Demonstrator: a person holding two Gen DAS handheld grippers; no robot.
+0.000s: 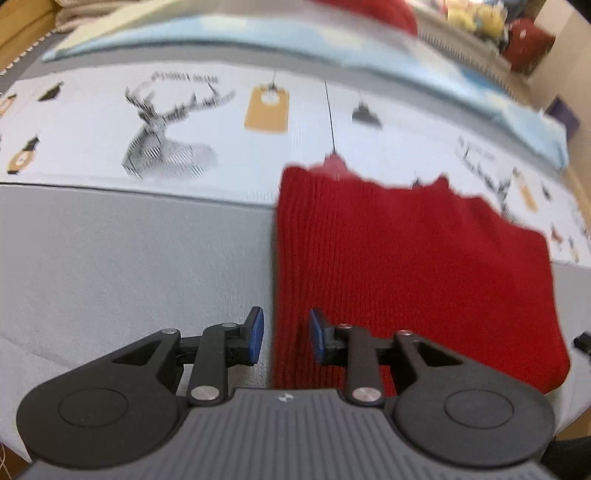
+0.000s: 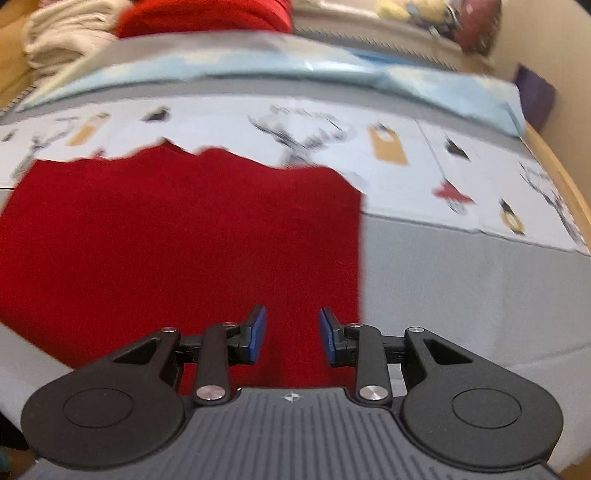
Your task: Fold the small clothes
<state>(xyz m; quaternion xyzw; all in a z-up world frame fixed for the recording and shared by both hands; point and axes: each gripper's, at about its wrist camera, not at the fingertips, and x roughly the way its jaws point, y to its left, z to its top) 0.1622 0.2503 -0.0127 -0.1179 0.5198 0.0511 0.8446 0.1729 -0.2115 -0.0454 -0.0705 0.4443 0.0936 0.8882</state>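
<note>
A red knitted garment (image 1: pixel 406 266) lies folded flat on the grey bed surface (image 1: pixel 129 258), its far edge over a white printed cloth (image 1: pixel 166 122). My left gripper (image 1: pixel 286 325) hovers over the garment's left edge, blue pads apart, nothing pinched between them. In the right wrist view the same red garment (image 2: pixel 184 240) fills the left and middle. My right gripper (image 2: pixel 291 325) stands open just above it near its right edge, and its pads press on nothing. Both views are blurred.
The printed cloth (image 2: pixel 406 166) with deer and tag pictures runs across the bed. Behind it lies a light blue blanket (image 2: pixel 258 70), then a red item (image 2: pixel 203 18) and a cream pile (image 2: pixel 62 37). A wooden edge (image 2: pixel 561 177) bounds the right side.
</note>
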